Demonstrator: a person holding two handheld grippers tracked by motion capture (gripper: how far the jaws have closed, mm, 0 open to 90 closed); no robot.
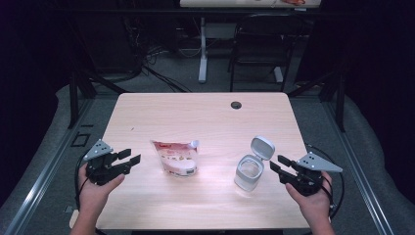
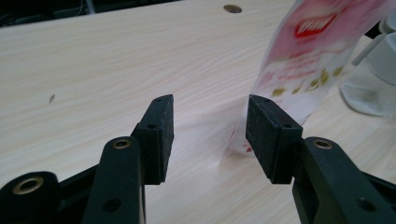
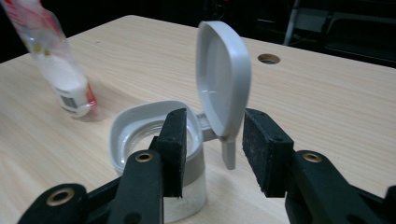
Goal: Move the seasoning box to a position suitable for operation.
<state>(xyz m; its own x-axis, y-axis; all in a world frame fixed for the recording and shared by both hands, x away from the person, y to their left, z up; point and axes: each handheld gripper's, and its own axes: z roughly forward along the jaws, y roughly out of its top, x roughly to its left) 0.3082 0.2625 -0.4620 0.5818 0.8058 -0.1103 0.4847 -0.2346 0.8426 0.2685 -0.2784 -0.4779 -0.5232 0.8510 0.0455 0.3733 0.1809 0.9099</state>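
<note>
Bench [image 1: 205, 117] of pale wood carries two things between the person's hands: a red-and-white printed pouch [image 1: 176, 157] left of centre and a clear jar [image 1: 248, 172] with a grey flip lid [image 1: 262, 147] right of centre.

From the high view, the pouch stands on its white, filled bottom with its top edge leaning toward the left. The jar stands upright, well apart from the pouch, and its lid is swung up and back on its hinge, so the mouth is uncovered.

The left gripper [image 1: 128, 160] is held in the left hand [image 1: 98, 188] at the bench's left edge, pointing toward the pouch and near it but apart from it. In the left gripper view the jaws stand wide, with bare wood between them; the pouch [image 2: 303, 65] rises just past the right-hand jaw, tilted and blurred, and no pad presses on it.

The right gripper [image 1: 277, 164] sits in the right hand [image 1: 313, 200] at the bench's right side, aimed at the jar and just beside it. In the right gripper view its jaws are also spread wide and hold nothing: the jar's grey collar [image 3: 140, 121] lies behind the left-hand jaw, and the raised lid [image 3: 224, 84] stands in the gap beyond the pads, clear of both. The pouch [image 3: 56, 70] shows farther off at the upper left.
</note>
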